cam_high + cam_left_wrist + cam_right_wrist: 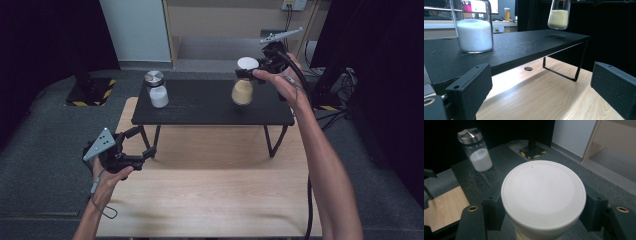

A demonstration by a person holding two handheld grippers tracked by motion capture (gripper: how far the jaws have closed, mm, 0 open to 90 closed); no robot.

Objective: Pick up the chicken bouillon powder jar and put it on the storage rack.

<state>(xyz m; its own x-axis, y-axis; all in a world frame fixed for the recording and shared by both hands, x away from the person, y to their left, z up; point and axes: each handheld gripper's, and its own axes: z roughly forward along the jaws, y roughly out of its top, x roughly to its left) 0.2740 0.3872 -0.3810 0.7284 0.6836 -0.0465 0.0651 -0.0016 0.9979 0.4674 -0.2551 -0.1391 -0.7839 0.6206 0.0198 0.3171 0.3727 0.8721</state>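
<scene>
A glass jar of yellowish powder (242,91) with a white lid (543,192) hangs just above the right end of a low black shelf (200,105). My right gripper (250,74) is shut on its neck under the lid, one jaw on each side of it in the right gripper view. In the left gripper view the jar's bottom (559,17) floats clear of the shelf top. A second jar with white powder (158,95) and a metal cap stands at the shelf's left end. My left gripper (145,142) is open and holds nothing, low over the wooden table (210,190) in front of the shelf's left leg.
The black shelf stands on thin metal legs (274,145) at the back half of the wooden table. Grey carpet surrounds the table. A dark stand base with yellow-black tape (90,92) sits far left, and cables lie at the far right.
</scene>
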